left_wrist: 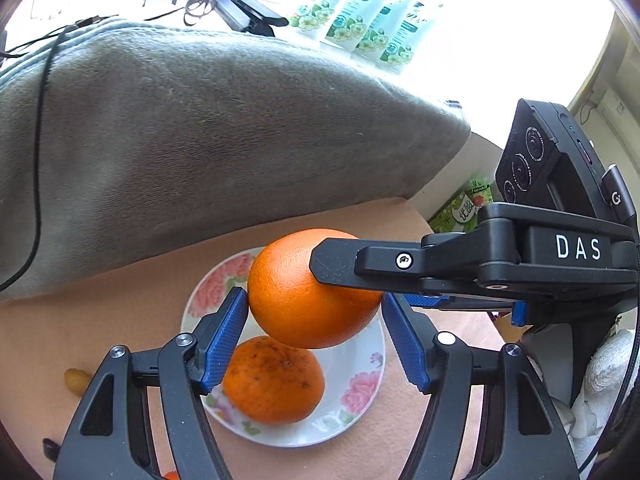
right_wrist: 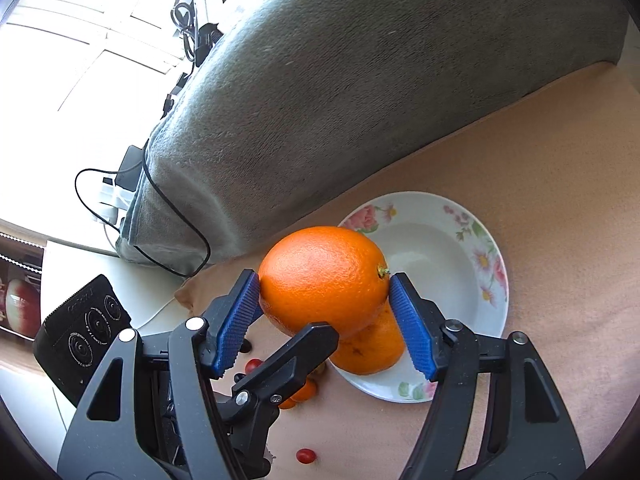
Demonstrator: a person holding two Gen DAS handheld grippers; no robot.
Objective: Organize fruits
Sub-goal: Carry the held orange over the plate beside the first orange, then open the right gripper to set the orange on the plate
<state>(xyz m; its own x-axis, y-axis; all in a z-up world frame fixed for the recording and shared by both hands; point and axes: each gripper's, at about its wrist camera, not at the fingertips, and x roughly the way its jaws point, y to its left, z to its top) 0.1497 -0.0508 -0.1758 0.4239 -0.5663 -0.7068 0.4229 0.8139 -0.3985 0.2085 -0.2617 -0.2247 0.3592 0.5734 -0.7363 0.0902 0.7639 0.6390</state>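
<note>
A big smooth orange hangs above a white flowered plate. Both grippers grip it crosswise. In the left wrist view my left gripper has its blue pads pressed on the orange's two sides, and a black finger of the right gripper lies across its top right. In the right wrist view my right gripper clamps the same orange between its pads, while a left gripper finger reaches in from below. A duller, speckled orange lies on the plate underneath.
A grey blanket with black cables bulks behind the plate on the tan cloth. Small fruits lie near the plate: cherry tomatoes, a small orange one, a yellowish one. Green packets stand far back.
</note>
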